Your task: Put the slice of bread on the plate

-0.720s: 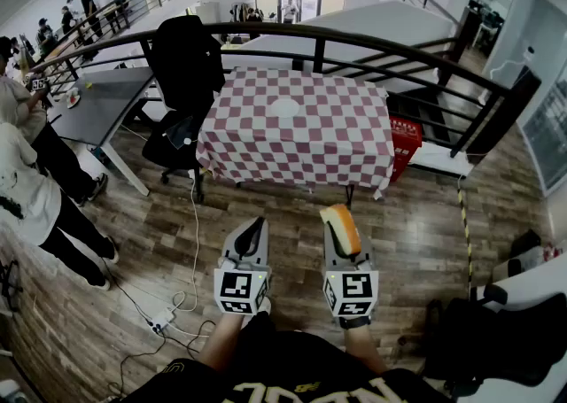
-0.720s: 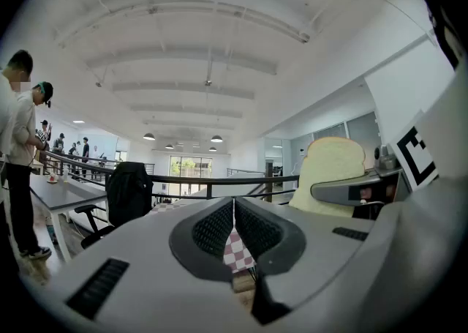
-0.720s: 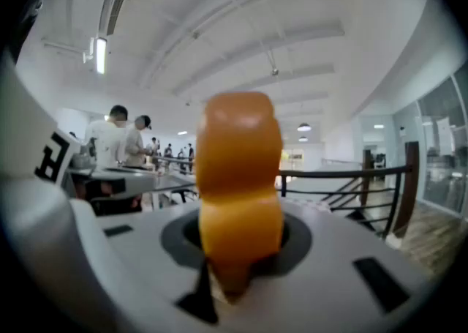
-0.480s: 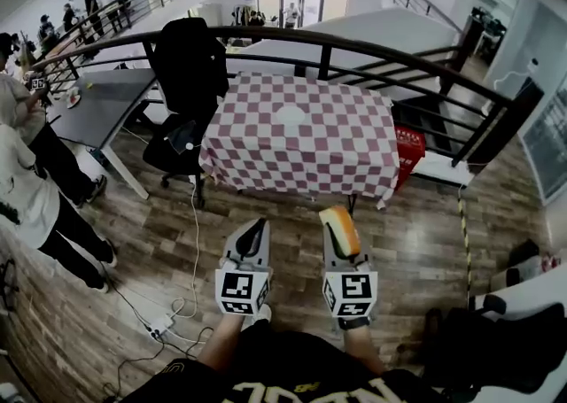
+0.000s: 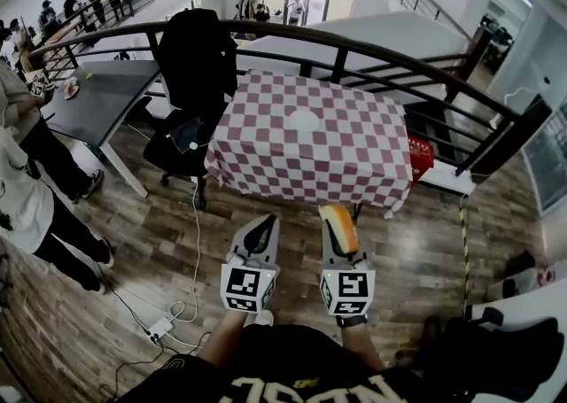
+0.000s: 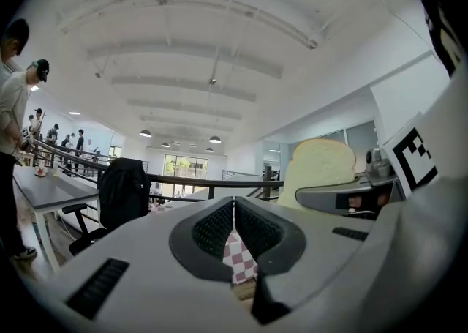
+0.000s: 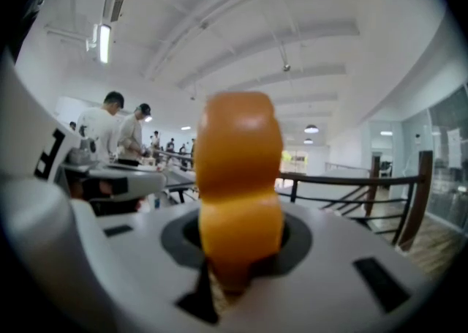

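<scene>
The first part is done, I think. The slice of bread [image 5: 339,226] is up off any surface and pinched in my right tongs [image 7: 235,245]. Those tongs are closed just a little way apart, with the bread squeezed between them. The slice stands on its edge, with the brown crust on top.

What is left is the rest of the job. The white plate [image 5: 304,120] sits in the middle of the checkered counter [image 5: 266,153], at 12 o'clock from my tongs. It is well apart from them, with wooden floor in between. The plate looks bare. I judge that I have to walk up to the counter, reach over the plate, and let the slice go.

My left tongs [image 6: 234,225] are closed tight, pad against pad, and hold nothing. They sit at 9 o'clock of the right tongs, just beside them. Both are held low in front of my body and point ahead toward the counter. The left one points flat, and the right one tips down a tiny bit.
</scene>
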The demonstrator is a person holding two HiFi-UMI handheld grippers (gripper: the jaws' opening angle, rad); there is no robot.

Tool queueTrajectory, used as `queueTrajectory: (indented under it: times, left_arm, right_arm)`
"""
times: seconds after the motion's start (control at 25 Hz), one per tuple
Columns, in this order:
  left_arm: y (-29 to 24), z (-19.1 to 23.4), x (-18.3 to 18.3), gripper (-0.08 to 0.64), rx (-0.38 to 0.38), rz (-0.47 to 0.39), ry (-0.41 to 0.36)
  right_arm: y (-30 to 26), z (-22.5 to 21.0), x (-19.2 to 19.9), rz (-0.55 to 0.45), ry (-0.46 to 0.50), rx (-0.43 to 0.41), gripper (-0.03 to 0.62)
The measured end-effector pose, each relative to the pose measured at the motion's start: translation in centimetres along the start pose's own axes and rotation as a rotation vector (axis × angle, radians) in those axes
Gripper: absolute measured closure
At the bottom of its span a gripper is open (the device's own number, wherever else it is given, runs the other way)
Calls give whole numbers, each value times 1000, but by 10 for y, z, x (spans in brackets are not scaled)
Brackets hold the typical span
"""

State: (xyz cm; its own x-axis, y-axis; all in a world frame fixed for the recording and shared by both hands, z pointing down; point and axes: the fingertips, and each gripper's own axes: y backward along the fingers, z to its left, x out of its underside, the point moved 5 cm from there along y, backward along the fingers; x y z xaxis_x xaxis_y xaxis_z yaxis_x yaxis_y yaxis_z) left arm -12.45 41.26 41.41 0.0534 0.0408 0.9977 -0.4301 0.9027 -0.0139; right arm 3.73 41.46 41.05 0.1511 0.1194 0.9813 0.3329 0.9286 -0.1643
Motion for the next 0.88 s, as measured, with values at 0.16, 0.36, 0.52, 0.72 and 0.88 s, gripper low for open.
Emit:
queueTrajectory:
  times: [0.16,0.36,0.52,0.72,0.88]
  left_arm:
    - [-17,16,9,532,22,16,1]
    - [-37,38,20,532,17,22,30]
    - [-58,49,31,532,23,42,59]
    - [-100,61,50,532,19,89,71]
    - [-145,72,59,532,3,109,80]
  right_arm:
    - [-35,11,-1,-11,23,-7,495]
    - [-66,20,2,-7,40,-31,495]
    - [-85,13,3,6,54,-19,495]
    - [-128,-8,20,42,-1,-29,495]
    - [-169,-32,29,50,-35,-49,495]
